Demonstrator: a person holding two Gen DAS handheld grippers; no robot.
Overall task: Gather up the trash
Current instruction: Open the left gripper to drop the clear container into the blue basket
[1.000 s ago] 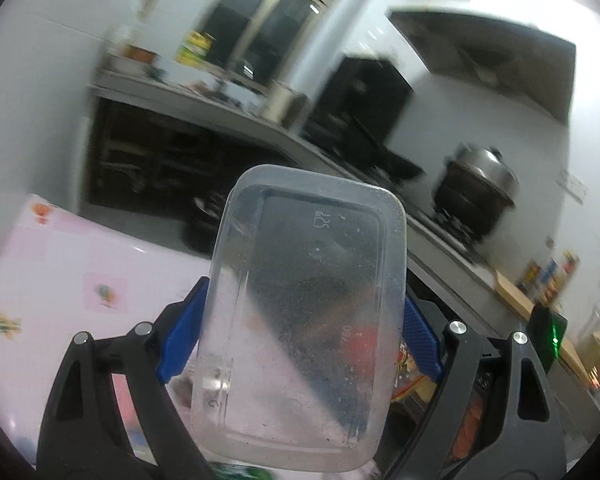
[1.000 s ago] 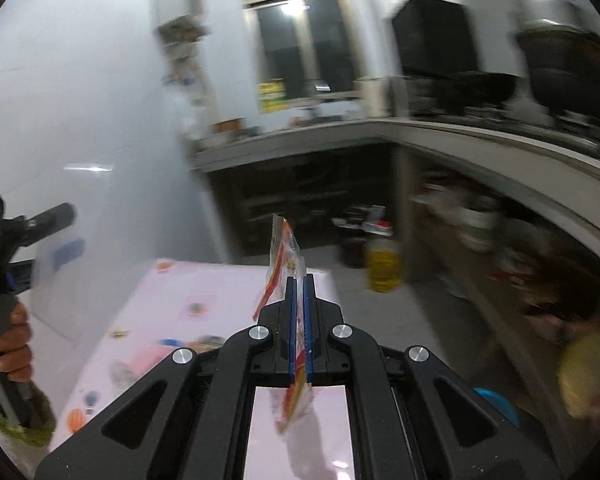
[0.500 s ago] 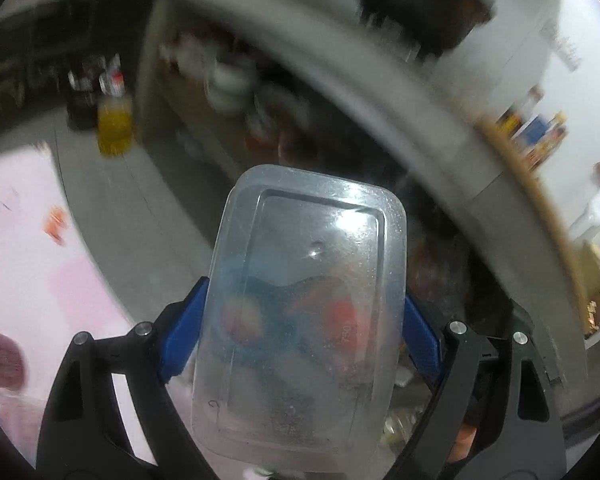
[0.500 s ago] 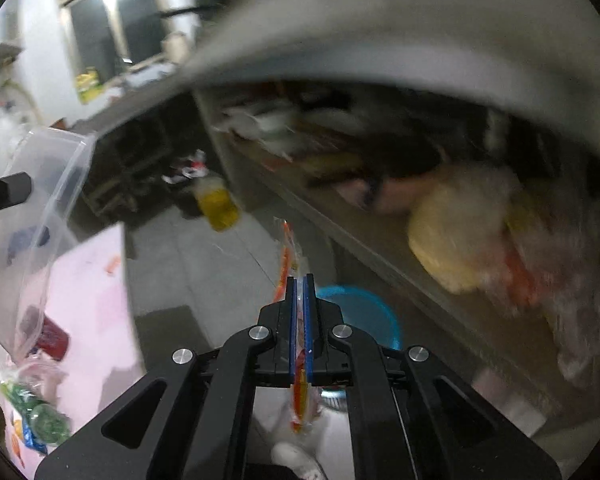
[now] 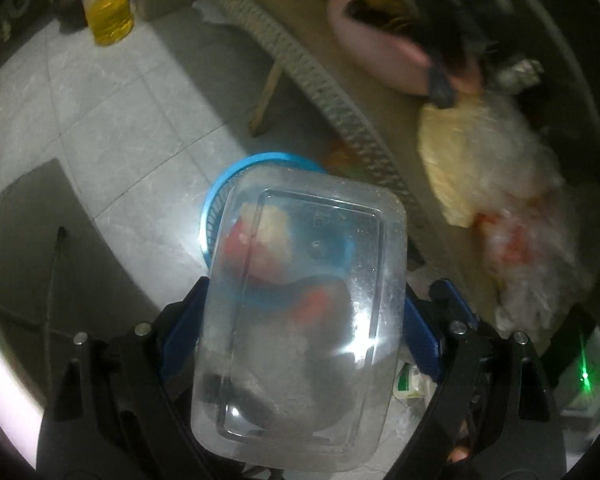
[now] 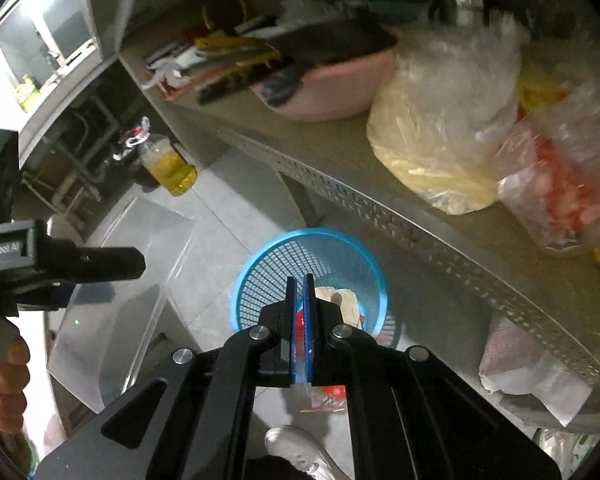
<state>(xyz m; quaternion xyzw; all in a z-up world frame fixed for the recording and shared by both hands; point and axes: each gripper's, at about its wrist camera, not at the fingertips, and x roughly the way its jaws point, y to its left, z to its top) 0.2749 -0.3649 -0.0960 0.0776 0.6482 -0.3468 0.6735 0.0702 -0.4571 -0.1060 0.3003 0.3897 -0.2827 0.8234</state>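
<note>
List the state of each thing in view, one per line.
Left gripper: shut on the clear plastic container.
Right gripper: shut on a thin wrapper.
Blue basket: upright on the floor, trash already inside.
Oil bottle: upright, partly full.
Pink basin: on the shelf, filled with items.

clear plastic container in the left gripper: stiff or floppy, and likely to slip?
The clear plastic container probably counts as semi-rigid: it keeps its box shape between the left gripper's blue pads. Likely light, being thin-walled and apparently empty. Its smooth glossy walls could slip, since only its sides are pinched.
</note>
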